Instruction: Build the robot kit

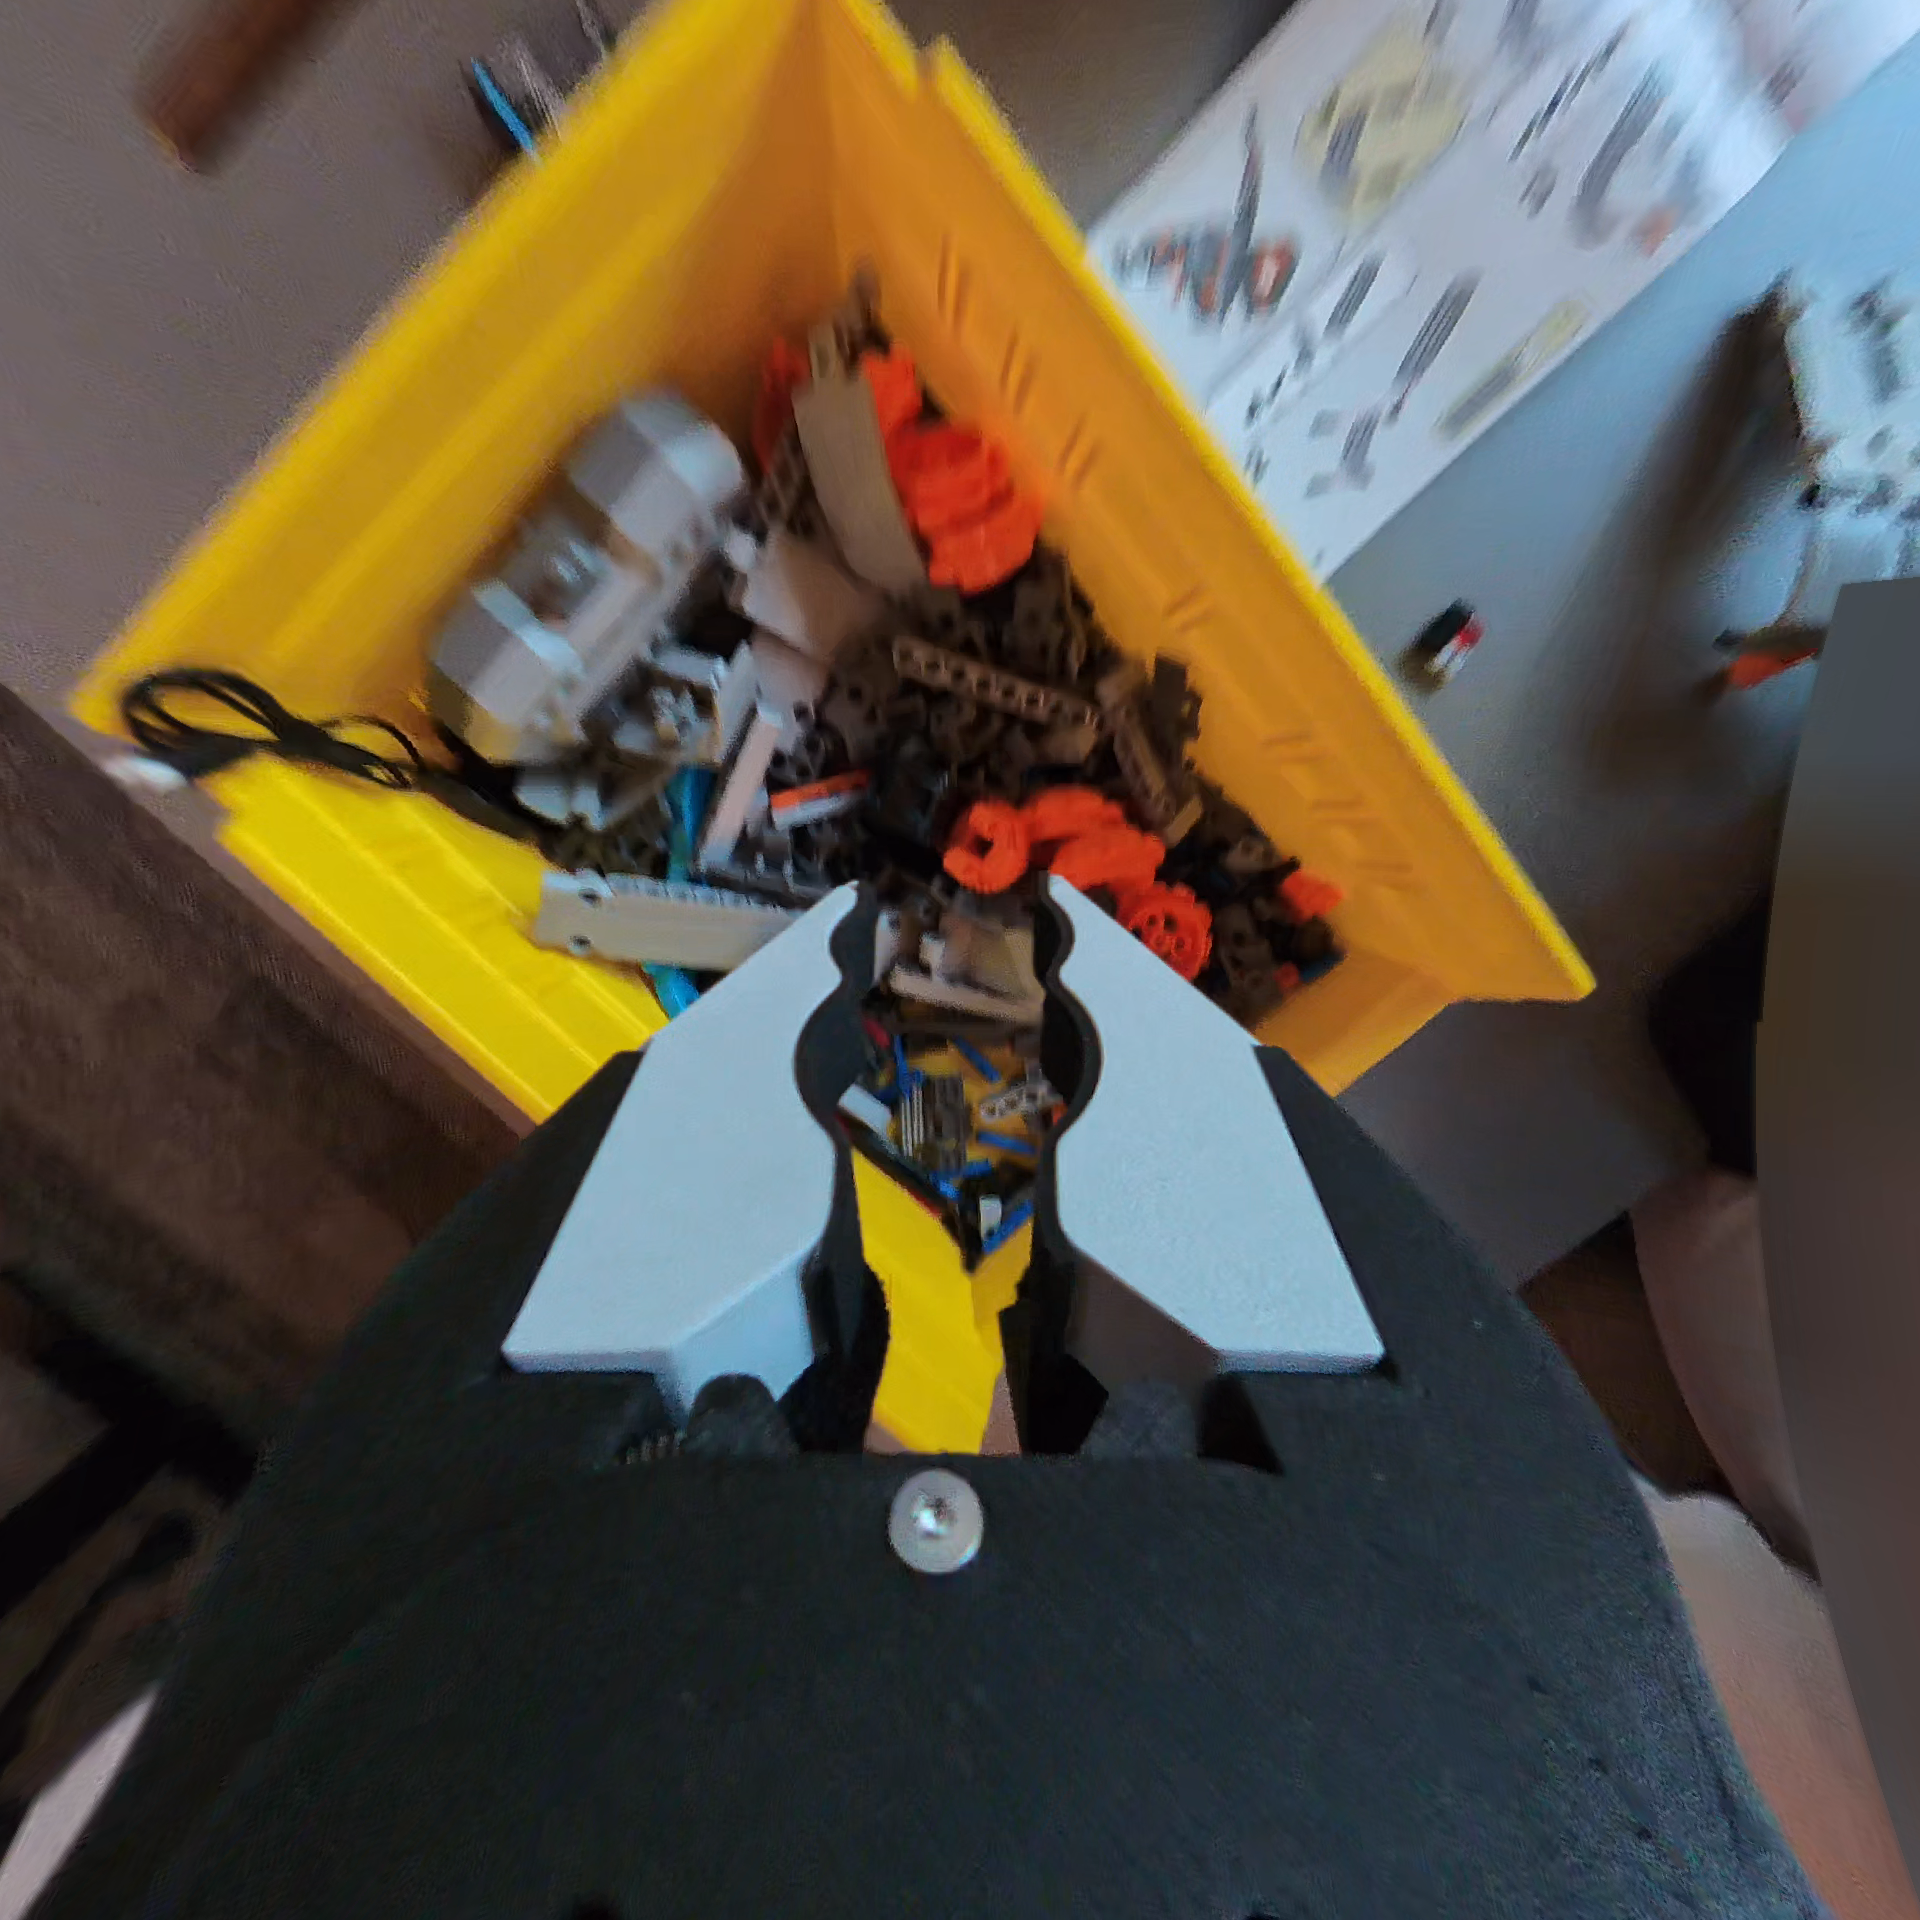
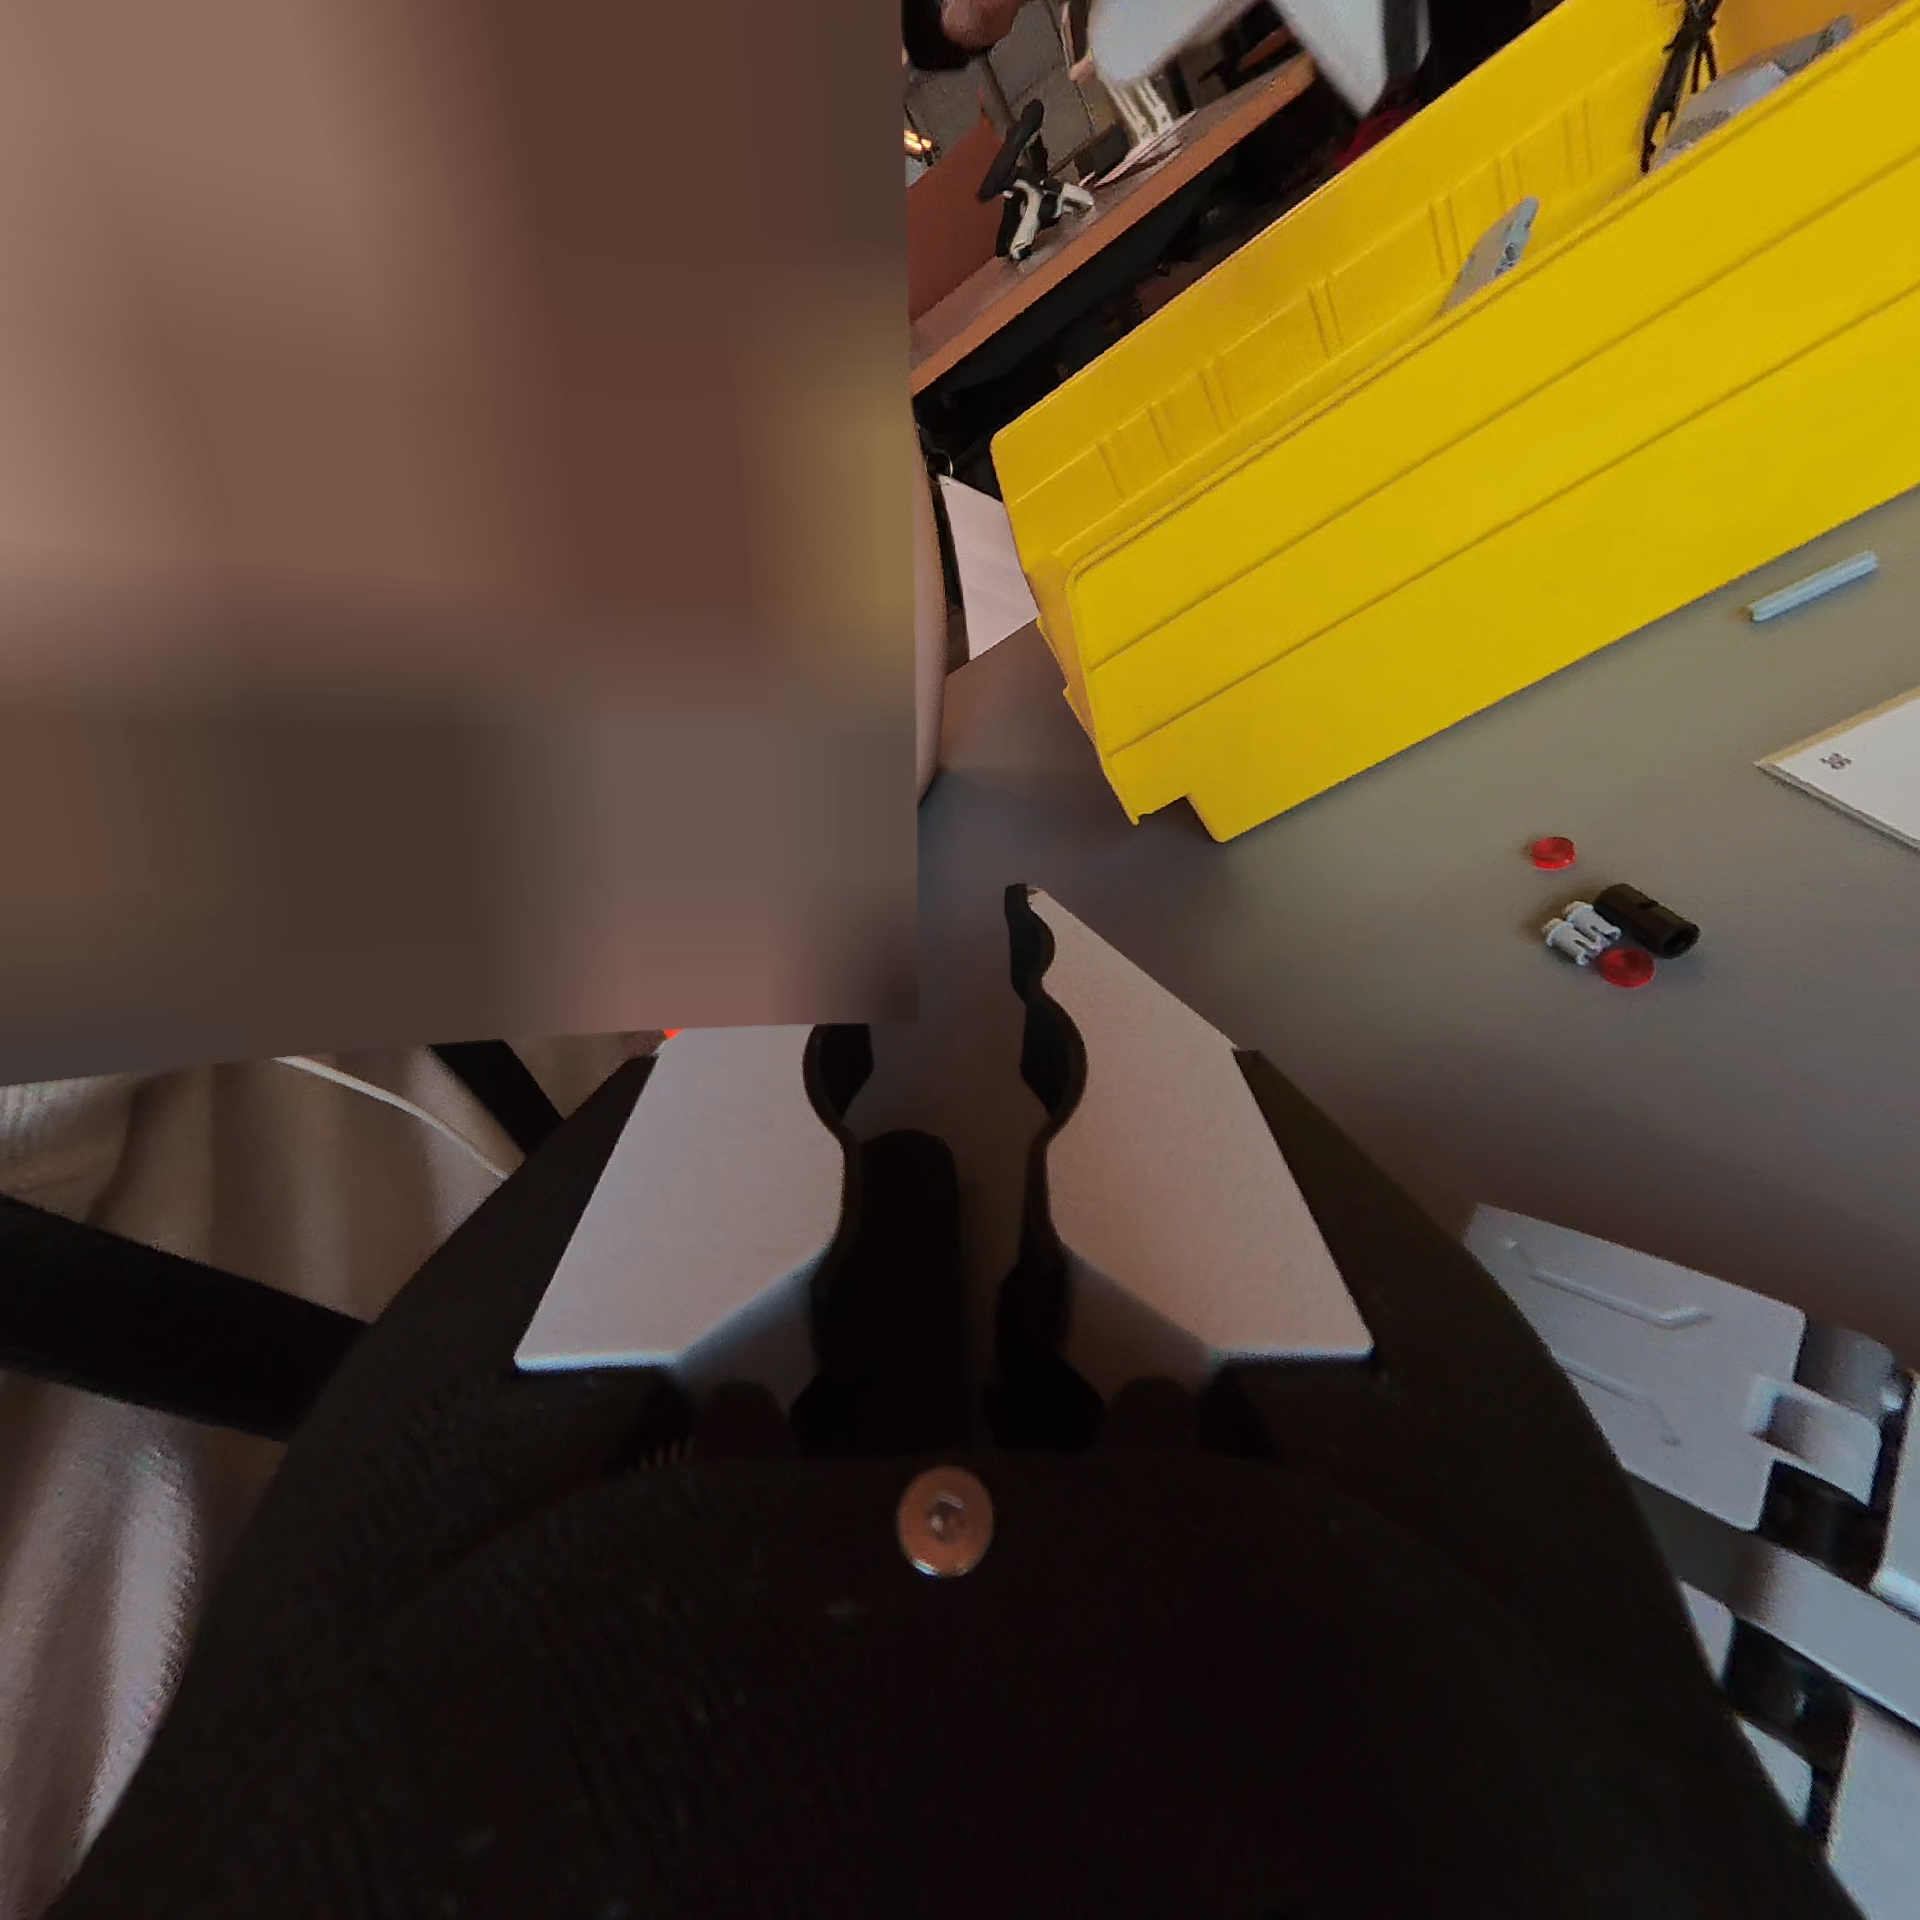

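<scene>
In the left wrist view my left gripper [image 1: 951, 904] is open and hovers over the near end of a yellow bin [image 1: 644, 312]. The bin holds a heap of construction-toy parts: orange gears [image 1: 966, 499], dark beams [image 1: 997, 686], a grey motor block [image 1: 592, 582] and a black cable [image 1: 260, 727]. A small grey piece [image 1: 971, 956] shows between the tips; the blur hides any contact. In the right wrist view my right gripper [image 2: 940, 914] is open above the grey table [image 2: 1351, 1039]. Its left tip is hidden. The bin [image 2: 1403, 582] is ahead to the right.
Loose on the table right of my right gripper: two red round studs [image 2: 1552, 852], a black connector [image 2: 1647, 920], light grey pins [image 2: 1577, 930] and a grey axle [image 2: 1813, 587]. A printed sheet [image 1: 1403, 260] lies beside the bin. A light grey built piece [image 2: 1631, 1361] is at lower right. One gripper's finger ends stand about 25 centimetres off the other's.
</scene>
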Demonstrator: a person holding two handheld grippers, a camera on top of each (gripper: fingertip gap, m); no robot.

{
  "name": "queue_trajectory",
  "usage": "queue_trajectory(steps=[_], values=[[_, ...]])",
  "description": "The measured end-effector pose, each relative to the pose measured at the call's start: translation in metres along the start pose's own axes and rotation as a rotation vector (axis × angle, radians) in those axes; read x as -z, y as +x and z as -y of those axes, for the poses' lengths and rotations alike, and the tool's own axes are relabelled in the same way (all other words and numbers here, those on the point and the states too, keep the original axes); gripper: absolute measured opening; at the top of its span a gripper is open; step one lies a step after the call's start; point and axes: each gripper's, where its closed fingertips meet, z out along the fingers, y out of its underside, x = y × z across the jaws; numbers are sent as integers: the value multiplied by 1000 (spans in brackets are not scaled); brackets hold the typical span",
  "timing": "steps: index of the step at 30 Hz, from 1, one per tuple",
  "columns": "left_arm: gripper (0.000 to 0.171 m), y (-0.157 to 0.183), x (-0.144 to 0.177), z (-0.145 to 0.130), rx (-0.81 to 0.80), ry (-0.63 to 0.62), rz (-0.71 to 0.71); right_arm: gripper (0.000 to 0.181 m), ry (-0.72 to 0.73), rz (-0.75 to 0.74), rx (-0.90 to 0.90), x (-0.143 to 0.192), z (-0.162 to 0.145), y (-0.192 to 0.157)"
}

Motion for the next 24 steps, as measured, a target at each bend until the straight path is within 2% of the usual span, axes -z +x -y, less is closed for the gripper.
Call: queue_trajectory(steps=[6,10,13,17,20,21,22,24], values=[[38,20,64,61,-90,460,-68,23,23,6,103,-4,4,-8],[49,36,114,83,-130,754,-148,23,30,8,189,-11,8,-13],[51,50,143,87,-145,899,-238,24,1,-21,291,-18,10,-12],[55,48,181,89,-184,1102,-208,26,-84,-49,381,-27,28,-4],[50,41,203,81,-205,1253,-126,34,-182,-22,487,-40,61,0],[39,35,211,78,-188,1326,-69,43,-240,1,541,-49,71,0],[32,28,222,75,-164,1414,-8,43,-296,24,593,-58,82,0],[42,26,247,63,-153,1575,34,45,-385,100,678,-84,101,-3]])
